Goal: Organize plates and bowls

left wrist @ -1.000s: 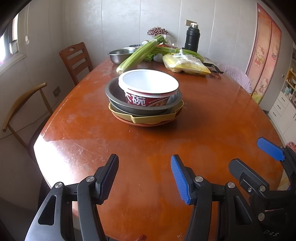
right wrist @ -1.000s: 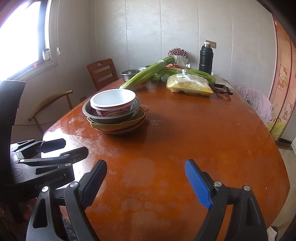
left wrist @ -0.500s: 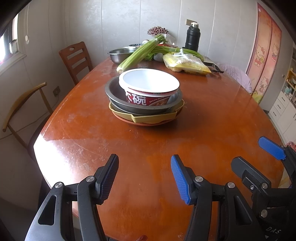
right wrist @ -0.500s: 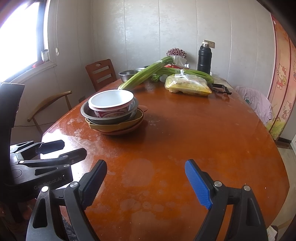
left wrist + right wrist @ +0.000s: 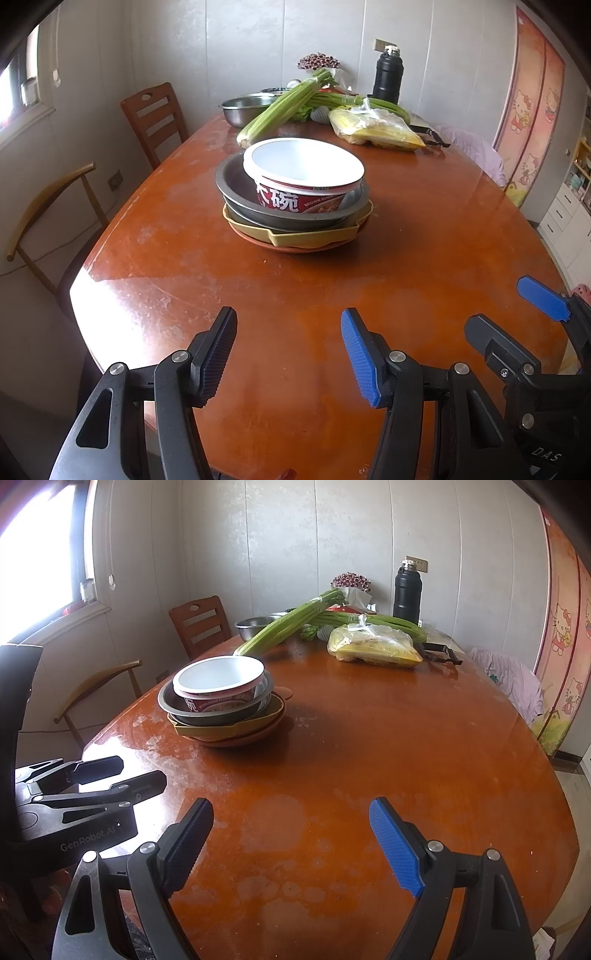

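At the far end of the wooden table (image 5: pixel 369 746) lie celery (image 5: pixel 291 626), a yellow bag (image 5: pixel 373 648), a steel basin (image 5: pixel 255 624) and a black flask (image 5: pixel 407 590).

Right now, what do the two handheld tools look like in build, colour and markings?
Both look alike: black angular frames with silver pivot screws. On the left tool and the right tool, one ribbed pad is dark and the other bright blue. The left tool's body reads "GenRobot.AI" in the right wrist view; the right one shows "DAS". No cables or sleeves visible.

The table (image 5: pixel 424 258) is glossy, worn wood. At frame centre, a smooth paper-looking bowl (image 5: pixel 303 173) sits in a dull metal pan (image 5: pixel 236 184). The upper-left chair (image 5: pixel 155 114) is wood.
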